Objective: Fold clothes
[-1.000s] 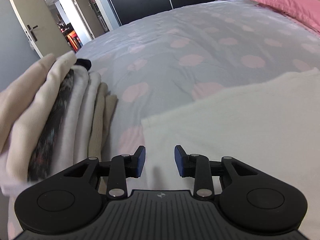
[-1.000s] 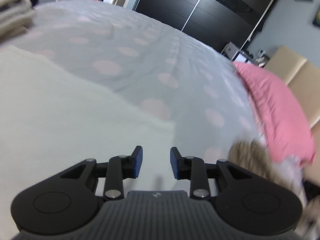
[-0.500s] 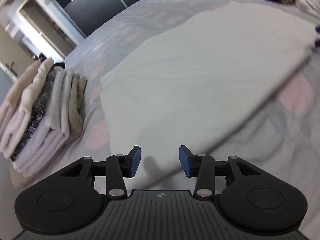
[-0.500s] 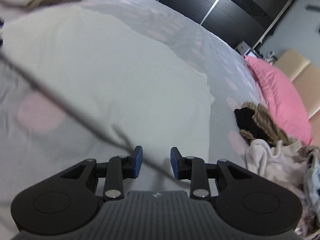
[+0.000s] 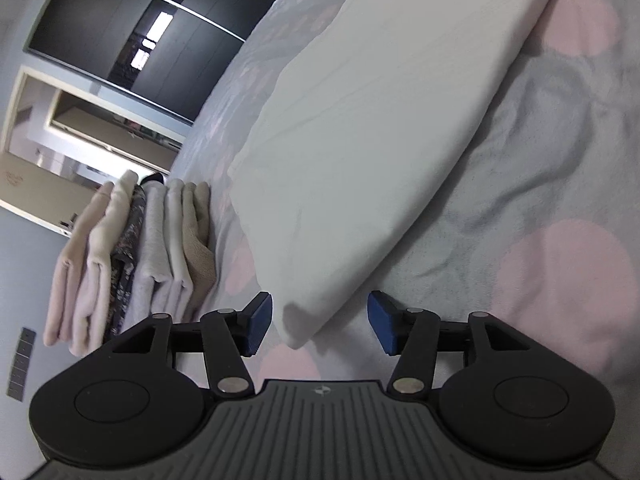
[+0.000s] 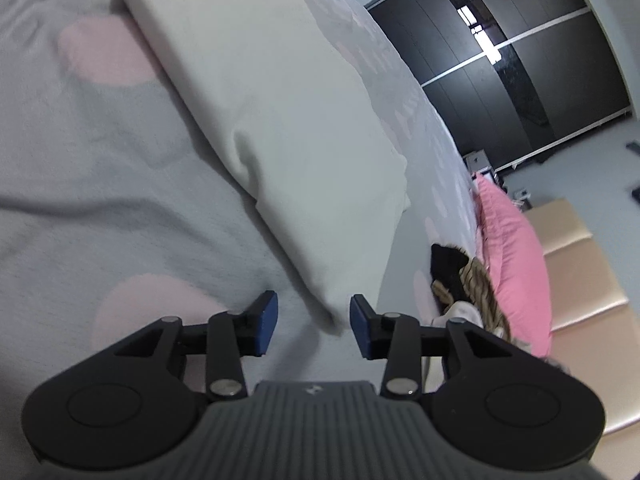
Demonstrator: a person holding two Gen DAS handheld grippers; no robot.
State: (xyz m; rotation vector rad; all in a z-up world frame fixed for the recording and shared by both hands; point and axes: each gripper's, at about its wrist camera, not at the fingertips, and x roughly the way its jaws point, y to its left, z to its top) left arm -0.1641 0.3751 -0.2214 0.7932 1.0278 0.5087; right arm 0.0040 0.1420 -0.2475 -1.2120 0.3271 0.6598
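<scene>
A white garment lies folded flat on the grey bedspread with pink dots. My left gripper is open, its jaws on either side of the garment's near left corner, low over the bed. The same garment shows in the right wrist view. My right gripper is open, its jaws on either side of the garment's near right corner. Neither gripper holds anything.
A stack of folded clothes stands left of the garment. A heap of unfolded clothes lies to the right beside a pink pillow. Dark wardrobe doors stand beyond the bed.
Both grippers have drawn back from the garment's far side to its near edge and dropped low. Both jaws have opened wider and now straddle the near corners.
</scene>
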